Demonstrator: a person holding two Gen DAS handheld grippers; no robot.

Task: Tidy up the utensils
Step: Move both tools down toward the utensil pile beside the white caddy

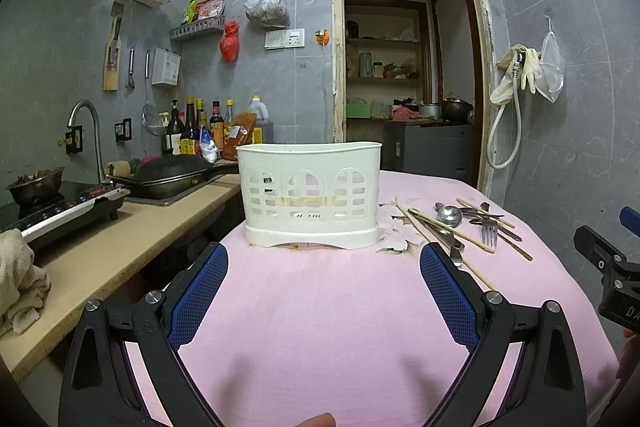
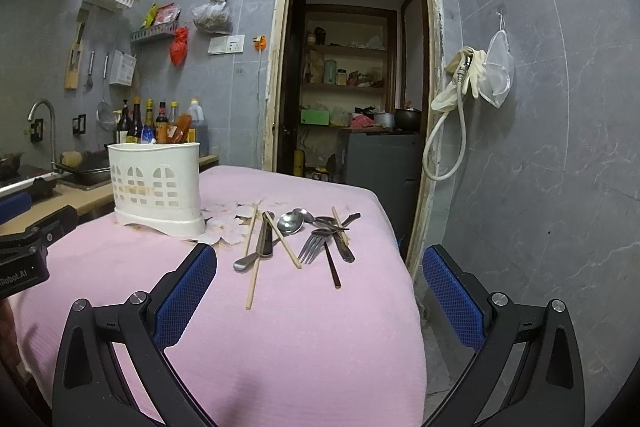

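Both grippers are spread wide with nothing in them, left gripper [image 1: 324, 259] facing the white caddy [image 1: 310, 193] head-on. The utensils [image 2: 296, 235], meaning forks, spoons and chopsticks, lie jumbled just right of the caddy on the pink cloth [image 2: 280, 327], ahead of the right gripper [image 2: 320, 263].

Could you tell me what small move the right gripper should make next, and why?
Probably ease the open right gripper forward and down onto the long chopstick nearest it. Both grippers are empty, all the utensils lie loose on the pink cloth, and the white holder beside them appears to hold nothing yet.
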